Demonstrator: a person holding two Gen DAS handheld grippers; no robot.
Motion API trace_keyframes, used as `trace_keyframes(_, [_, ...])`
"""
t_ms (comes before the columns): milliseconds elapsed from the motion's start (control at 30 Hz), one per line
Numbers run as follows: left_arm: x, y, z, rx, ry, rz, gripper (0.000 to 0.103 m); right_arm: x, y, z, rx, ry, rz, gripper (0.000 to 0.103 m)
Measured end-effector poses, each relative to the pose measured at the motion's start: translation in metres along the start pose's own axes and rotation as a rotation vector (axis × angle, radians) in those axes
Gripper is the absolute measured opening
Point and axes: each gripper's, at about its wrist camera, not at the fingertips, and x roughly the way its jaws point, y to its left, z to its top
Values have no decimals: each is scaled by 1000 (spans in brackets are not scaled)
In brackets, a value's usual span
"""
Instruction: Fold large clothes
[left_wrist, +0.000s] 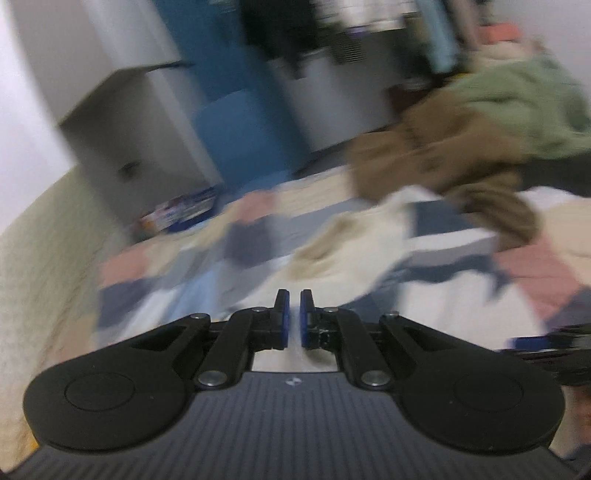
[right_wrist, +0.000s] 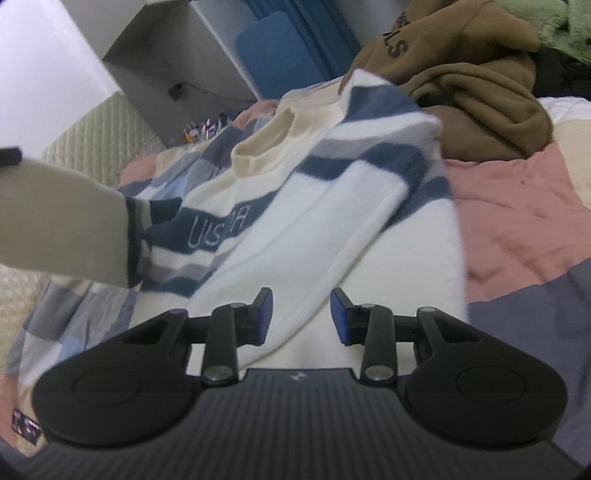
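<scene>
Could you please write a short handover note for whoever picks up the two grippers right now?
Left gripper: shut, nothing visible between its pads.
Right gripper: open, empty, above the sweater's white lower part.
Striped sweater: lies on the patchwork quilt, one sleeve already folded across the front. Brown hoodie and a green garment sit piled behind it.
Left: finish folding the sweater, then take the pile.

One striped sweater (right_wrist: 332, 206) — one brown hoodie (right_wrist: 472, 74)

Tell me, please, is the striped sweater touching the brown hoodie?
Touching: in the right wrist view the striped sweater's folded-up corner lies against the brown hoodie.
</scene>
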Motion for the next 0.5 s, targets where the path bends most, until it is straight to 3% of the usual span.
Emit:
trace_keyframes(133, [9,-73,14,80,4,-162,4,-8,-15,4,58,-27,-7,38])
trace_keyframes(267, [29,-120,11,73,35,-260,4,-14,-33,7,115,-47,-23,38])
trace_keyframes(400, [52,-127,-2,-16,58,-301,4,-13,-44,8,158,-45,-5,38])
trace_keyframes(500, [76,-104,-20,-117,81,-304,4,-10,-48,8,191,-40,42,38])
